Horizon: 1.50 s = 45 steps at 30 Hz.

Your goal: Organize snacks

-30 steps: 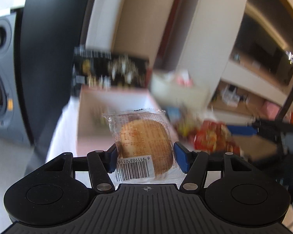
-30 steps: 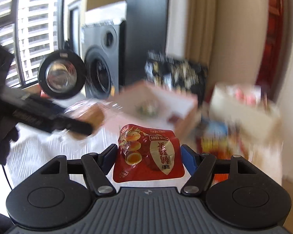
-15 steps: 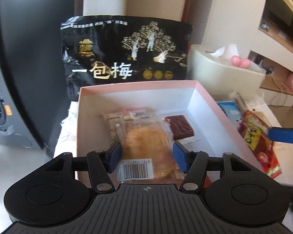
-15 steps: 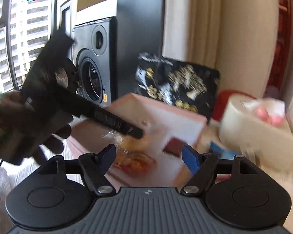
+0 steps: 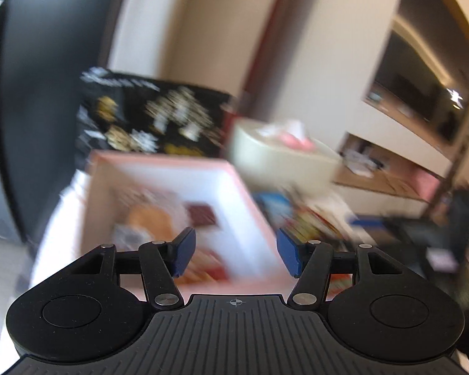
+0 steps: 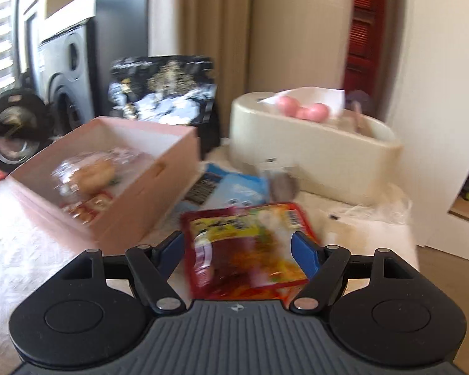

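Both tongs gape: left gripper [image 5: 236, 256] empty above the pink box [image 5: 234, 168], right gripper [image 6: 237, 254] straddling a red packet [image 6: 250, 247] on the table. Blur hides any contact and smears the box's snacks.

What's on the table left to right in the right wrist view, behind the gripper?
Pink box with snacks inside → blue packet → red and yellow snack packet, between the right gripper's open jaws → cream tissue box.
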{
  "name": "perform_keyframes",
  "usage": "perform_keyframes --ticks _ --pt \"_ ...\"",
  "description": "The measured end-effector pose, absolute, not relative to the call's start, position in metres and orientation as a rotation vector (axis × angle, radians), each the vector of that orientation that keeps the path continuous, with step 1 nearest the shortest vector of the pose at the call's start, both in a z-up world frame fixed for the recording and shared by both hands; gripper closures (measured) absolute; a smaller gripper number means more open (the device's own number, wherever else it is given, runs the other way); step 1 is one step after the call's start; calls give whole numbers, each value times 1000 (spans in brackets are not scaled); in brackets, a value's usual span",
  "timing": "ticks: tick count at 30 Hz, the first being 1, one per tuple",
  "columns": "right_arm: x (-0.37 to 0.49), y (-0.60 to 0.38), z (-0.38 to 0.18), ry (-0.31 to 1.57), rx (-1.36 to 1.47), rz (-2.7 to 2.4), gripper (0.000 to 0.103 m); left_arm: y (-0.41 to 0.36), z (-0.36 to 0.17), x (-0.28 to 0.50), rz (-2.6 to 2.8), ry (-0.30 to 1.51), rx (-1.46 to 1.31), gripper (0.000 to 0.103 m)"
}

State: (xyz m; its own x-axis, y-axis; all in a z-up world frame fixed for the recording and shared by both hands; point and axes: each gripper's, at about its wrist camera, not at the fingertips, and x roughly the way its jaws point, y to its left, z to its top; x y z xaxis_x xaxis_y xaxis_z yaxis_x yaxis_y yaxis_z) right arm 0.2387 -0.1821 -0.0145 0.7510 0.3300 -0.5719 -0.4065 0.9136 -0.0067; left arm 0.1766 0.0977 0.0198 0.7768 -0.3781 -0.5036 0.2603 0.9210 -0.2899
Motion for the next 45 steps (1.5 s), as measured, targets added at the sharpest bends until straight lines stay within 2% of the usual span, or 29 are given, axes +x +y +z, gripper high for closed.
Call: perform_keyframes --ticks 7,13,14,15,21,28,32,34,36,39,45 --pt "325 -203 -13 691 81 339 25 63 -27 166 -409 748 -226 40" --pt "400 -190 -27 844 141 367 26 64 -37 161 -390 746 -242 40" --pt "405 -188 -30 873 138 363 35 67 -38 161 -385 746 -250 40" --pt "407 -188 -34 904 140 370 48 69 -40 159 -379 748 -258 40" --pt "374 -203 -23 905 131 408 61 76 -47 160 -352 778 -296 40" --pt "314 -218 -8 955 165 552 62 62 -48 158 -386 791 -289 40" --pt "272 -210 -11 961 88 627 62 54 -47 156 -389 803 -256 40" --pt "255 -212 -8 928 35 627 60 51 -46 154 -377 811 -242 40" --pt "240 -215 -3 857 -38 554 49 50 -46 153 -359 816 -233 40" --pt "232 -227 -2 834 -27 462 40 50 -44 148 -343 815 -230 40" --pt "211 -237 -17 942 85 483 40 47 -37 139 -359 809 -225 40"
